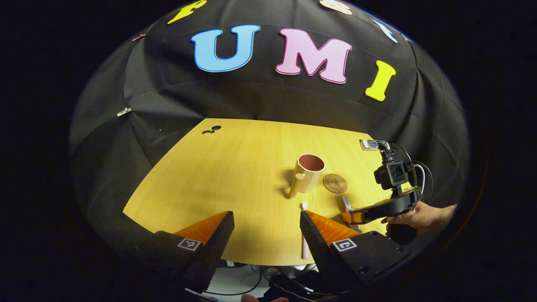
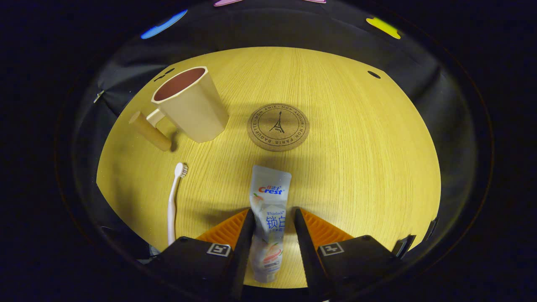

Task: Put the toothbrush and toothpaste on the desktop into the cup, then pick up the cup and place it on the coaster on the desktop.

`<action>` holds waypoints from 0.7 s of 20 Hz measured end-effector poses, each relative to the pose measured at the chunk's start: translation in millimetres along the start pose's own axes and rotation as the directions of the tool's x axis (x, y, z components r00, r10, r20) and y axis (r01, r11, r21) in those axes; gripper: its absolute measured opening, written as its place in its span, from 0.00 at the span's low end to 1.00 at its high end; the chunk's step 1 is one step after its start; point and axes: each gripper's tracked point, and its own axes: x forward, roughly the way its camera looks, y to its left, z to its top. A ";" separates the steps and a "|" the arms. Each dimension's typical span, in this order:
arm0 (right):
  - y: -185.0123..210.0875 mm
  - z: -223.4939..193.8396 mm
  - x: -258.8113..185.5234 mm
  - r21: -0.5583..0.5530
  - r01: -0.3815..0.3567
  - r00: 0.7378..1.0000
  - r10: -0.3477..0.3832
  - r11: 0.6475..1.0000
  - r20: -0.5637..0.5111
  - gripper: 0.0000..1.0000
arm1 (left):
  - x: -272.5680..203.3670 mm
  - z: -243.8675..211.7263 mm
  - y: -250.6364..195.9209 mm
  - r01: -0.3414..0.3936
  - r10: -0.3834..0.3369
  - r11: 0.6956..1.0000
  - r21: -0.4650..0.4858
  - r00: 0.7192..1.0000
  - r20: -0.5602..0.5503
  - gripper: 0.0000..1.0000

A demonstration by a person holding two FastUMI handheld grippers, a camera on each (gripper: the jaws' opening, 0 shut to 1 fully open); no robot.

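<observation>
A beige cup with a wooden handle stands upright at the back left of the wooden desktop, beside a round cork coaster. A white toothbrush lies in front of the cup. The toothpaste tube lies flat on the desktop, and my right gripper is shut on its sides. In the left gripper view, my left gripper hangs open over the near edge. The toothbrush is partly hidden behind its right finger. Beyond stand the cup and coaster. The right gripper sits low at the toothpaste.
A hand holds the right gripper at the desktop's right side. Black cloth walls close in the desktop at the back and sides. Small dark holes mark the far left corner. Cables hang below the near edge.
</observation>
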 end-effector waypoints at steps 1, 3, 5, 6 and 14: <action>1.2 -0.5 1.0 0.006 -0.001 1.000 0.001 1.000 -0.016 0.58 | 3.8 -0.9 -2.7 0.009 -0.009 1.000 0.001 1.000 -0.003 0.98; 2.5 -3.6 2.7 0.011 -0.001 0.998 0.001 1.000 -0.059 0.45 | 10.4 -3.0 -6.7 0.026 -0.026 1.000 0.010 1.000 -0.013 0.98; 1.4 -6.4 1.1 0.022 0.002 0.994 0.000 1.000 -0.109 0.40 | 16.7 -3.5 -12.2 0.046 -0.046 0.999 0.015 0.999 -0.023 0.98; 1.5 -7.1 1.1 0.043 0.005 0.992 0.000 0.999 -0.127 0.26 | 19.9 -3.6 -15.4 0.059 -0.059 0.998 0.015 0.998 -0.032 0.94; -7.3 -21.4 -11.2 0.115 -0.029 0.989 0.045 0.993 -0.139 0.28 | 52.8 -24.1 -48.9 0.182 -0.175 0.982 0.041 0.975 -0.140 0.94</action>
